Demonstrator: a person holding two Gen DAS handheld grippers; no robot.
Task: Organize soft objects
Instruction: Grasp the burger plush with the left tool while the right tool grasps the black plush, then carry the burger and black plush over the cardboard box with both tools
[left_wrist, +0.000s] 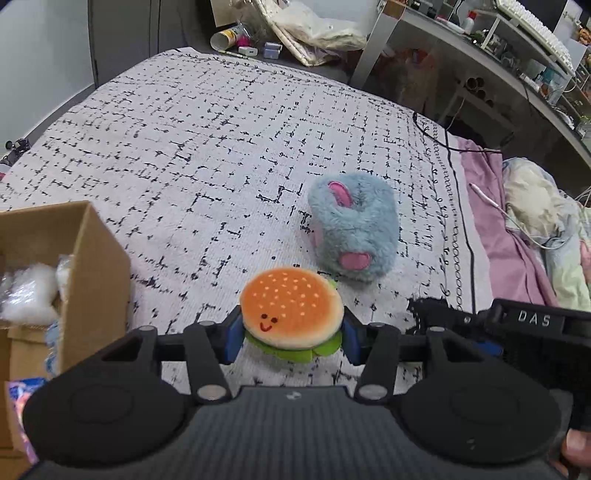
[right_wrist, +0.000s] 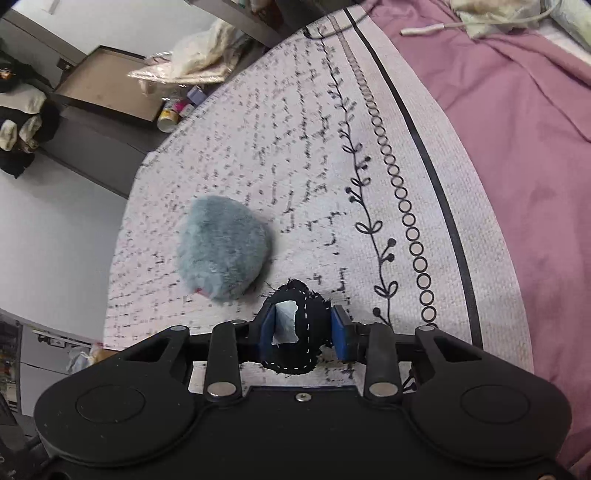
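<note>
Patterned bedspread (left_wrist: 221, 147) below: left gripper (left_wrist: 291, 332) clamps burger toy (left_wrist: 291, 314), right gripper (right_wrist: 303, 332) pinches black pouch (right_wrist: 306, 332); carry burger toy level toward cardboard box (left_wrist: 92, 258) at nine o'clock.

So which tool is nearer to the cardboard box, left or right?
Left. The left tool, holding the burger plush, is just beside the cardboard box. The right tool sits farther off; its view shows no box.

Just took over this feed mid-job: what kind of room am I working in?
Most likely a lived-in bedroom: a bed with a patterned blanket and pink sheet, a cluttered desk beside it, and a cardboard box on the bed.
</note>
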